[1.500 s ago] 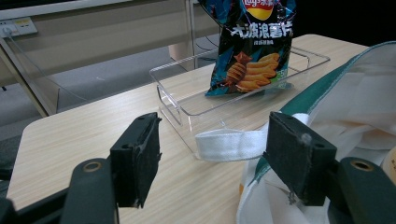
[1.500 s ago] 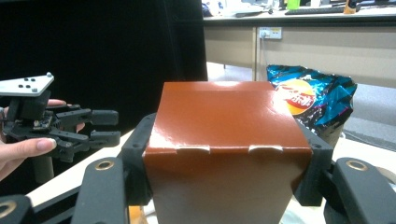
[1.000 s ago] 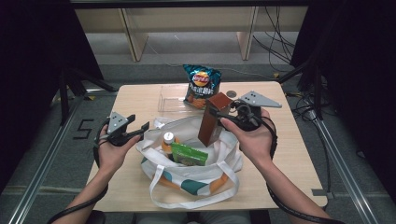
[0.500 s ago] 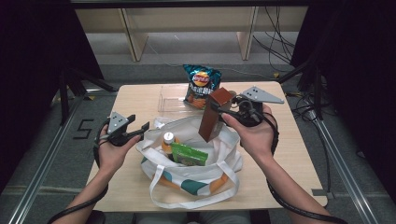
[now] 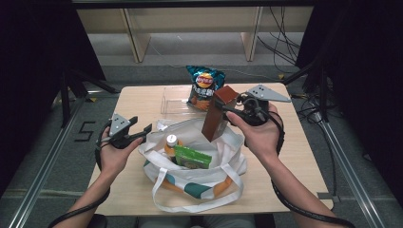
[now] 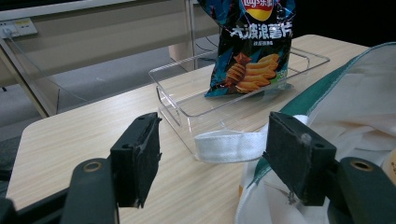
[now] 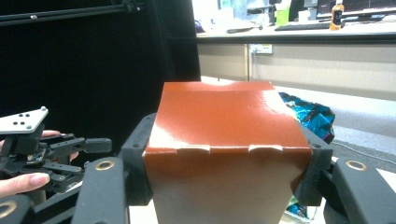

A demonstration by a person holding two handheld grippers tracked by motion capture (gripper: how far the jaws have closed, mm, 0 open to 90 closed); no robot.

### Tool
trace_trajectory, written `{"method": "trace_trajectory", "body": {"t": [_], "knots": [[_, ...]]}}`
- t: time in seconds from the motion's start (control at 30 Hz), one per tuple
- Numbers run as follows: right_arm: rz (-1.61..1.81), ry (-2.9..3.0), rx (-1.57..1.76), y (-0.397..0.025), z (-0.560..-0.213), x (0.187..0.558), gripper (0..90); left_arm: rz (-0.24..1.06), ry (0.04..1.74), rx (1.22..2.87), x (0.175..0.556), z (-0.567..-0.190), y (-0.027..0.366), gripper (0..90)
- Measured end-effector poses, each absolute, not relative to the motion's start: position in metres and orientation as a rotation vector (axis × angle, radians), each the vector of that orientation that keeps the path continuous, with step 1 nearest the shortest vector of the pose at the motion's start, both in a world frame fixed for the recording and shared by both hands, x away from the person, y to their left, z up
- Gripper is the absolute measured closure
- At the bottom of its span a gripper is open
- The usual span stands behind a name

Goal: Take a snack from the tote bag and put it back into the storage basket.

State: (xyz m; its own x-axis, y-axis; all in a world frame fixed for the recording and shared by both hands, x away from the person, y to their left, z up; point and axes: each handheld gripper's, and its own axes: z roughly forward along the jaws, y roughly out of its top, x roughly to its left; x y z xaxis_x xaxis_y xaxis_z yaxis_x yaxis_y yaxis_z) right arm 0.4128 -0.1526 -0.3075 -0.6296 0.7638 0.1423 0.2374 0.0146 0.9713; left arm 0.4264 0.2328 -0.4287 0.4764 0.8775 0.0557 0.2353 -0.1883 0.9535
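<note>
The right gripper (image 5: 227, 110) clamps the brown box (image 5: 218, 113) near its top; thin cardboard, probably light, easy to dent. The left gripper (image 6: 219, 161) stands wide open beside the bag (image 5: 223, 159).

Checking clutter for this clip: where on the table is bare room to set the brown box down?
Bare wood lies at the table's right side beyond the bag, on the left strip between the tray and the left claw, and on the near edge. The middle is crowded: the bag, and the tray with the chips. The right claw holds the box over the bag.
</note>
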Motion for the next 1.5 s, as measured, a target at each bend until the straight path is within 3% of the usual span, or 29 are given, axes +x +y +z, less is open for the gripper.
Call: {"method": "trace_trajectory", "body": {"t": [1.5], "knots": [[1.672,1.765,1.044,-0.158,-0.274,0.425,39.4,0.777,0.959,1.694,0.427,-0.429,0.232,34.5]]}}
